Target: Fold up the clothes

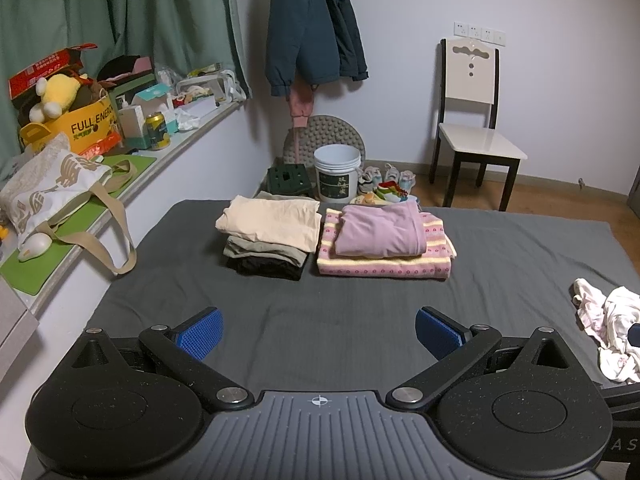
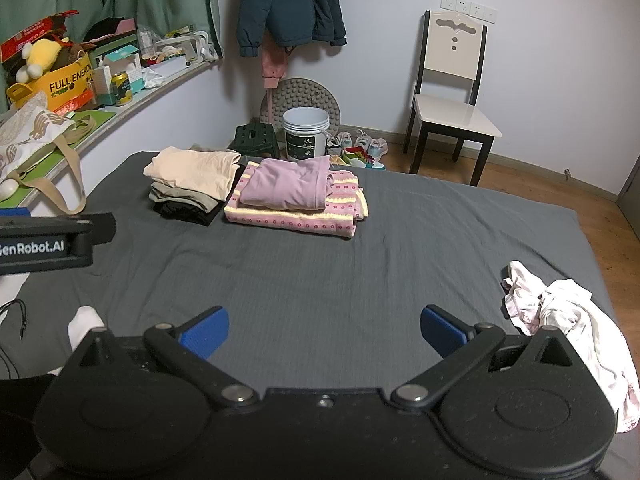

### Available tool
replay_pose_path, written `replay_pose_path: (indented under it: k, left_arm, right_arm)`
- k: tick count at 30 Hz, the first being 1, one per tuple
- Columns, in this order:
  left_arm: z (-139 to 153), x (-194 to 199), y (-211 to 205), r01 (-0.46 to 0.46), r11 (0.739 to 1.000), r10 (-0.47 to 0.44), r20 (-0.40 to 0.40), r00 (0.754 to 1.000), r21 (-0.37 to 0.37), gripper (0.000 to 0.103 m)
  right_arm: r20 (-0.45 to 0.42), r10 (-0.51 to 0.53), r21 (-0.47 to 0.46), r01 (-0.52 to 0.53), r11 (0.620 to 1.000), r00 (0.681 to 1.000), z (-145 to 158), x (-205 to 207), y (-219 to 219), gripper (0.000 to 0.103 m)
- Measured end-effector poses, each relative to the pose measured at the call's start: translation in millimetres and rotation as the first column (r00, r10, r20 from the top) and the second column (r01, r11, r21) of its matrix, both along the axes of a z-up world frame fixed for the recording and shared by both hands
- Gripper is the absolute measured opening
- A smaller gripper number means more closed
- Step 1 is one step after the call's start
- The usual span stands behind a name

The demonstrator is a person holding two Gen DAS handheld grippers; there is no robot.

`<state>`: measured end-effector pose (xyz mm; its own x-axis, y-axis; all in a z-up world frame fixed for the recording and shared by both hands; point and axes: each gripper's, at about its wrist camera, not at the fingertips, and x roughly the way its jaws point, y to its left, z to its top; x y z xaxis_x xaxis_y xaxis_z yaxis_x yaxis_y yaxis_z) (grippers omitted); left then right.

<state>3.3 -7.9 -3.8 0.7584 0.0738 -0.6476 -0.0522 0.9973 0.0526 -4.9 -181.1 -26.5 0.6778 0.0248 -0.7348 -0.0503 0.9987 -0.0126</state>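
Observation:
Two folded stacks lie at the far side of the grey bed [image 1: 360,312]: a cream, olive and black stack [image 1: 268,232] and, to its right, a lilac garment on a pink patterned one [image 1: 384,240]. A crumpled white and pale pink garment [image 1: 612,328] lies unfolded at the right edge. My left gripper [image 1: 318,332] hovers open over bare sheet, nothing between its blue pads. In the right wrist view my right gripper [image 2: 324,334] is open too, empty, with the crumpled garment [image 2: 568,320] just right of it. The stacks [image 2: 192,184] [image 2: 296,196] lie ahead.
A cluttered windowsill [image 1: 120,152] with a tote bag [image 1: 52,192] runs along the left. Beyond the bed stand a white bucket [image 1: 337,176], a dark stool [image 1: 290,178], shoes and a chair [image 1: 472,120]. A jacket [image 1: 312,24] hangs on the wall. The left gripper's body [image 2: 52,240] shows at left.

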Motion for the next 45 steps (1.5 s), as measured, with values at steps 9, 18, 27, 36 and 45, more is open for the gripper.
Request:
replay_pose_path:
  k: [9, 18, 27, 36, 45]
  left_arm:
    - [0, 0, -1, -0.003, 1.0, 0.003, 0.0, 1.0, 0.004, 0.103]
    - [0, 1, -1, -0.007, 1.0, 0.007, -0.004, 1.0, 0.01, 0.103]
    - [1, 0, -4, 0.003, 1.0, -0.003, 0.004, 1.0, 0.013, 0.103]
    - [5, -5, -15, 0.032, 0.999, -0.032, 0.016, 0.999, 0.02, 0.103]
    - [13, -21, -28, 0.06, 0.997, -0.064, 0.07, 0.995, 0.049, 0.103]
  right_arm:
    - [-0.001, 0.0, 0.0, 0.0, 1.0, 1.0, 1, 0, 0, 0.103]
    - [0.001, -0.003, 0.001, 0.003, 1.0, 1.0, 1, -1, -1, 0.103]
    - [0.0, -0.015, 0.002, 0.015, 1.0, 1.0, -1, -4, -7, 0.103]
    - [0.021, -0.052, 0.027, 0.051, 0.998, 0.998, 4, -13, -26, 0.103]
    - [0.059, -0.001, 0.055, -0.002, 0.998, 0.998, 9, -25, -31, 0.103]
